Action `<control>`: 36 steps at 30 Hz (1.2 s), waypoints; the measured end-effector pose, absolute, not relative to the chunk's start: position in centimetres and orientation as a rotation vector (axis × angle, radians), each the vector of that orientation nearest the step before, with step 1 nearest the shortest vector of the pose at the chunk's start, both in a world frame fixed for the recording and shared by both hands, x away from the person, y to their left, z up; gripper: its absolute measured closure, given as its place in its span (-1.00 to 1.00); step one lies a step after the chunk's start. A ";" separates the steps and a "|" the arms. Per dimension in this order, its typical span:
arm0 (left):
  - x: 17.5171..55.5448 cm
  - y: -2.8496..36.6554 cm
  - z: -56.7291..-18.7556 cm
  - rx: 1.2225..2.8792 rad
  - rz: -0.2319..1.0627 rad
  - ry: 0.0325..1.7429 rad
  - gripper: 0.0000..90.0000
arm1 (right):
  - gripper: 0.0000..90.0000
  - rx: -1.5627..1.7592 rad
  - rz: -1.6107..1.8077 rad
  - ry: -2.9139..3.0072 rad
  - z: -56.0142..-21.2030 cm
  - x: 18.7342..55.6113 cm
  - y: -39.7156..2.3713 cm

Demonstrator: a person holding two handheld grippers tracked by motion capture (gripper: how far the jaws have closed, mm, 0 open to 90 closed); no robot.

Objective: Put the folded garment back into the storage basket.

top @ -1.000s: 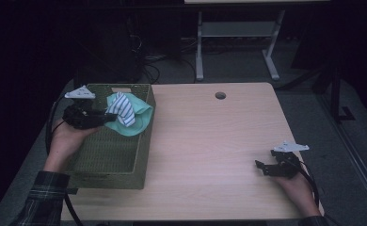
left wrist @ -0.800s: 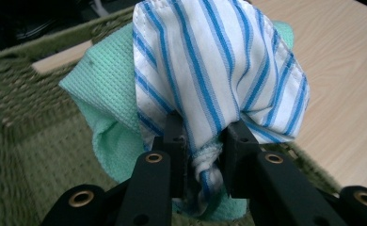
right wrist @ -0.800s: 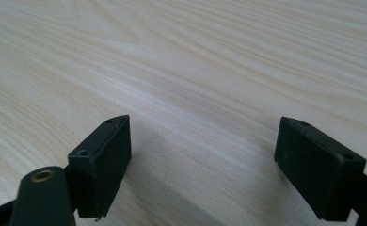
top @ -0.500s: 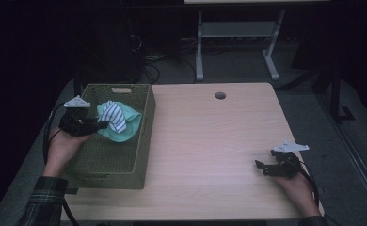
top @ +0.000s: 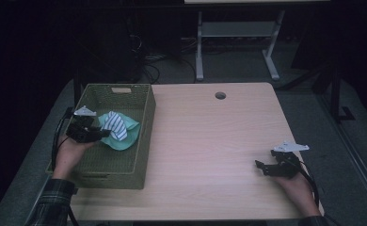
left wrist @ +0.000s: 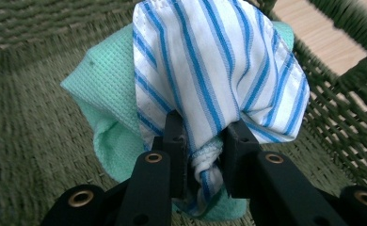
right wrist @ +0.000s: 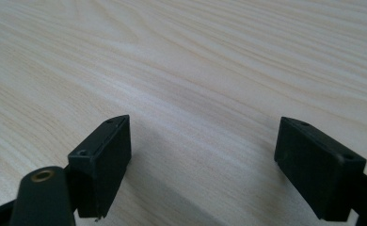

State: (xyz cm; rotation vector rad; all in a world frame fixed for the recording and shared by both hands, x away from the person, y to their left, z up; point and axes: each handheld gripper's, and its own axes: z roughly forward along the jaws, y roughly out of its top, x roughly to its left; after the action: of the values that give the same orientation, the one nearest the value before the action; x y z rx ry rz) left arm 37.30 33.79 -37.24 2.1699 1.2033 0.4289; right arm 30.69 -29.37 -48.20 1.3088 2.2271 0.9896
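My left gripper (top: pixel 102 133) (left wrist: pixel 205 150) is shut on a bunch of cloth: a white cloth with blue stripes (top: pixel 115 126) (left wrist: pixel 219 70) wrapped with a mint green cloth (top: pixel 127 136) (left wrist: pixel 108 99). It holds the bundle inside the green woven basket (top: pixel 144 141) (left wrist: pixel 26 122) at the table's left. The green cloth hangs below and behind the striped one. My right gripper (top: pixel 260 166) (right wrist: pixel 203 165) rests low at the table's right front, open, with bare wood between its jaws.
The light wooden table (top: pixel 210 141) has a round cable hole (top: pixel 220 95) near its far edge. A metal frame with legs (top: pixel 238 42) and cables stand on the dark floor beyond. The table's right edge lies close to my right hand.
My left gripper has sunk with the cloth bundle from above the basket's far right rim down into the basket, shifting nearer and leftward. The right gripper has stayed still.
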 end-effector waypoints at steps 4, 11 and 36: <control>37.6 33.6 -38.1 2.192 0.409 1.209 0.63 | -0.58 1.309 0.990 2.227 -48.2 30.7 -29.4; 38.0 33.9 -39.1 2.206 0.390 1.241 0.61 | -0.58 1.309 0.990 2.227 -48.2 30.7 -29.4; 37.5 32.6 -37.6 2.114 0.393 1.197 -0.61 | -0.58 1.309 0.990 2.227 -48.2 30.7 -29.4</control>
State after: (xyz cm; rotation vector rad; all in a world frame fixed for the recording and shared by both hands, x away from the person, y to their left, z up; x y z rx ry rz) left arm 37.51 32.57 -37.61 2.1140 1.1970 0.3932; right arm 30.69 -29.37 -48.20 1.3090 2.2271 0.9897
